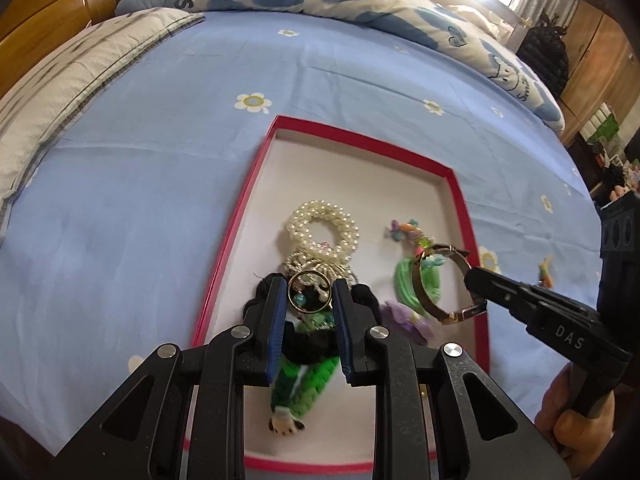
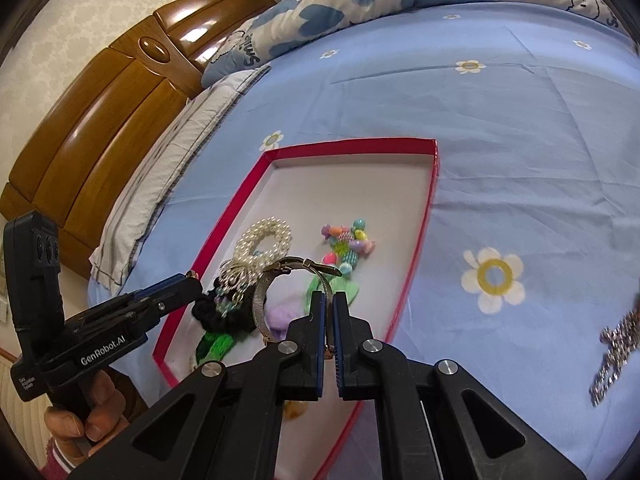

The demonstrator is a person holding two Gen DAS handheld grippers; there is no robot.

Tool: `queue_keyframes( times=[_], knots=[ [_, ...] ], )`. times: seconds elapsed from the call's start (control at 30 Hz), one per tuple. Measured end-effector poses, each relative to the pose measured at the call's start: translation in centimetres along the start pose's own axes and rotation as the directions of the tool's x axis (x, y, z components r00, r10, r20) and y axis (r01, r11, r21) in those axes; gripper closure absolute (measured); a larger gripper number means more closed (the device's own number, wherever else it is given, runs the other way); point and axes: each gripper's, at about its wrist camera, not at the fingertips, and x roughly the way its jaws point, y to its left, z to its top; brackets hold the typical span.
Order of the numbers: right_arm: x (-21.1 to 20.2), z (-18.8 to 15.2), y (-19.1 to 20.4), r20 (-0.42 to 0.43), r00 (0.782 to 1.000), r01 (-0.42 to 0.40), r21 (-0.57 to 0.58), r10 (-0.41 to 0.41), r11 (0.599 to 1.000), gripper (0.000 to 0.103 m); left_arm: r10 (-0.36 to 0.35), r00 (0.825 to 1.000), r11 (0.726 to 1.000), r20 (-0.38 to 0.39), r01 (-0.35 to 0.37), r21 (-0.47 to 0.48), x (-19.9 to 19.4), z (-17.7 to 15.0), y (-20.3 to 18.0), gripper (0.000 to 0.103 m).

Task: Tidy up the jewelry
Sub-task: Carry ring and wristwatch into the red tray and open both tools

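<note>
Left wrist: ring (image 1: 309, 291) between claw (image 1: 308, 300) fingers.

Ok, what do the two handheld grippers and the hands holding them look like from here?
Both grippers are matte black with blue ribbed finger pads and round silver pivot bolts. The left gripper reads "GenRobot.AI" in white and carries a black box on its handle; the right gripper reads "DAS". Bare hands grip both handles; the left hand shows a maroon knit cuff with pale stripes. No cables are visible.

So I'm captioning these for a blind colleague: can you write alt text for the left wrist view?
The left gripper pinches a gold ring above a red tray on a blue bedsheet. In the tray lie a pearl bracelet and hair ties; at right, the right gripper holds a metal watch band.
</note>
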Motion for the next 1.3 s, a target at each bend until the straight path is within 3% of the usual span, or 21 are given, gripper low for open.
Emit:
queue_keyframes(
  times=[0.4, 0.47, 0.73, 0.87, 1.0, 1.3],
  knots=[
    [2.8, 0.6, -0.5, -0.058, 0.998, 0.028, -0.019, -0.029, 0.999, 0.099, 0.022, 0.999, 1.0, -0.043, -0.021, 0.015, 2.1, -0.1, 0.0, 0.082],
    [2.9, 0.6, -0.6, -0.063, 0.998, 0.023, -0.017, -0.024, 1.0, 0.094, 0.025, 0.999, 1.0, -0.045, -0.024, 0.018, 2.3, -0.1, -0.1, 0.082],
    [2.8, 0.7, -0.9, -0.067, 0.998, 0.009, 0.003, -0.009, 1.0, 0.092, 0.013, 0.998, 1.0, -0.054, -0.013, 0.003, 2.3, 0.1, 0.2, 0.082],
    [2.7, 0.7, -0.7, -0.064, 0.998, 0.003, 0.003, -0.002, 1.0, 0.083, 0.016, 0.998, 1.0, -0.056, -0.015, 0.004, 2.2, 0.1, 0.2, 0.082],
    [2.5, 0.7, -0.6, -0.06, 0.998, 0.001, 0.001, -0.001, 1.0, 0.08, 0.009, 0.998, 1.0, -0.06, -0.01, -0.007, 2.1, 0.0, 0.4, 0.082],
    [1.8, 0.7, -0.2, -0.045, 0.999, -0.003, -0.001, 0.003, 1.0, 0.072, 0.004, 0.998, 1.0, -0.063, -0.005, -0.016, 1.8, -0.1, 0.4, 0.07]
  ],
)
